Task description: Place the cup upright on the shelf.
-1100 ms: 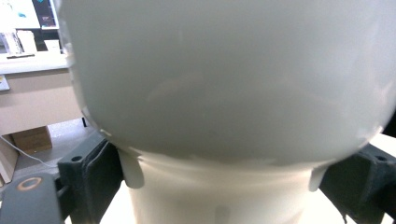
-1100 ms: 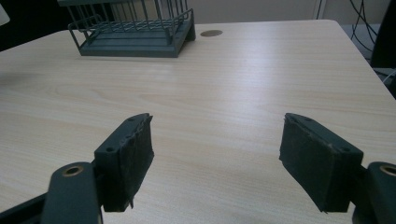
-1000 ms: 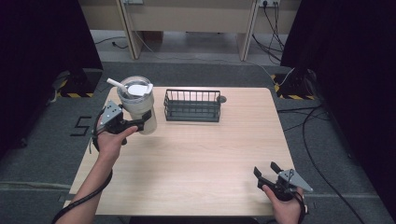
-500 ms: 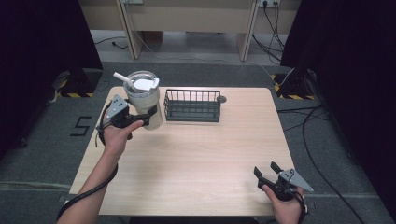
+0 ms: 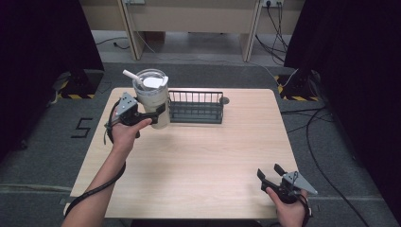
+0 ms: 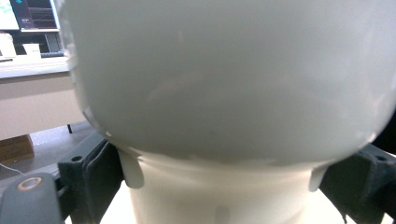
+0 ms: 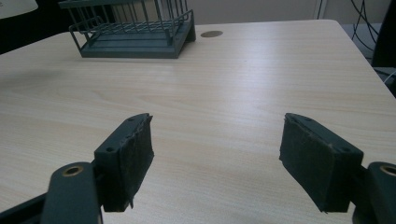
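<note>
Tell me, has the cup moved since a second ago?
Yes. The cup, gripped by the left gripper, has shifted right toward the wire basket in the high view, and now sits right beside the basket's left end.

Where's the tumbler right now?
In the high view the white tumbler is at the table's far left, clamped in the left gripper just left of the wire basket.

Right gripper (image 7: 217, 161) low over the counter (image 7: 243, 84), jaws spread wide with bare wood between them; a dark wire basket (image 7: 133, 30) sits upper left of frame.
</note>
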`<act>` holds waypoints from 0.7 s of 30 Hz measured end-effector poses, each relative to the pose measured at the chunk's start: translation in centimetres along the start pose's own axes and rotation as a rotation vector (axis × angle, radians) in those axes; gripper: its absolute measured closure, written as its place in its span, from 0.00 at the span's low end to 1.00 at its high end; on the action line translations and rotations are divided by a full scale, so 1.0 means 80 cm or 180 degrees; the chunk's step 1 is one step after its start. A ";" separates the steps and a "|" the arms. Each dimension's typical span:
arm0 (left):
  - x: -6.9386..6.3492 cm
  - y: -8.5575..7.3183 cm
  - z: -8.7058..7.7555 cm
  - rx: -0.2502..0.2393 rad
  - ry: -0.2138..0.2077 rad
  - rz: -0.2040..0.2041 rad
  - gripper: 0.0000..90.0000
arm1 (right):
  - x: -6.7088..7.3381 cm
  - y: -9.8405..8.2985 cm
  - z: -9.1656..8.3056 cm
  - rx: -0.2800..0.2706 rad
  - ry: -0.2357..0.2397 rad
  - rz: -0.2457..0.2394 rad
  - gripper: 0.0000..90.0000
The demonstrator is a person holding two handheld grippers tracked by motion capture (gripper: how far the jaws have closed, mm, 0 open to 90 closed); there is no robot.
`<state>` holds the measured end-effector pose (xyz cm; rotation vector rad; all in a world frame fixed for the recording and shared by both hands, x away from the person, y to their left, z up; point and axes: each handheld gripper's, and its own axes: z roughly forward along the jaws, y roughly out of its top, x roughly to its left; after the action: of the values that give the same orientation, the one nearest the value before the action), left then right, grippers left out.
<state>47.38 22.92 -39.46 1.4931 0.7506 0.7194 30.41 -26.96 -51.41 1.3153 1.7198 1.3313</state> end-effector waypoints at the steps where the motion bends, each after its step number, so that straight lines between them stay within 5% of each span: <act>1: 0.000 0.000 0.001 0.0007 -0.0002 0.0009 0.11 | 0.000 0.000 0.000 0.0001 0.0001 0.0005 0.29; 21: -0.007 0.010 0.026 0.0022 -0.0058 0.0017 0.11 | 0.000 0.000 0.000 -0.0009 0.0003 0.0013 0.29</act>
<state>48.77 21.21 -38.74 1.5067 0.7361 0.7068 30.44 -26.97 -51.44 1.3175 1.7161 1.3366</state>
